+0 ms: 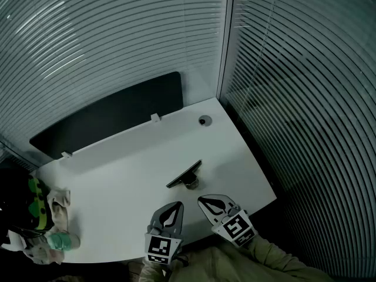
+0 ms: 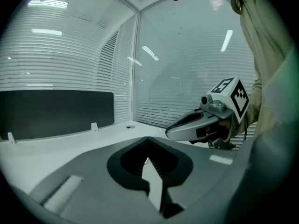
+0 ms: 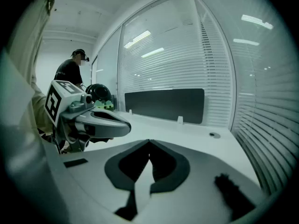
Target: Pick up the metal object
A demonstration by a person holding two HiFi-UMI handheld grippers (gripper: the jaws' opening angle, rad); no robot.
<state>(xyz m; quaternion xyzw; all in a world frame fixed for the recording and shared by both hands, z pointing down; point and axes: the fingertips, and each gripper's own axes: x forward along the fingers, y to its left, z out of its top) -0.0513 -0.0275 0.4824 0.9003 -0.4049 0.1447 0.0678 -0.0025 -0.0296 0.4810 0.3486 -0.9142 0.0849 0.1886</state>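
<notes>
Two claws, the left claw [image 1: 178, 205] and the right claw [image 1: 201, 200], are held side by side over one white surface [image 1: 117, 181], each pressed together on nothing. The single metal object [image 1: 184, 175] stands just beyond their tips.

Office corner enclosed by glass walls.
A white desk [image 1: 117, 175] carries a dark divider panel [image 1: 111, 113] along its far edge and a round cable hole [image 1: 204, 120] near its far right corner. Slatted blinds [image 1: 88, 40] cover the glazing behind and beside the desk.
</notes>
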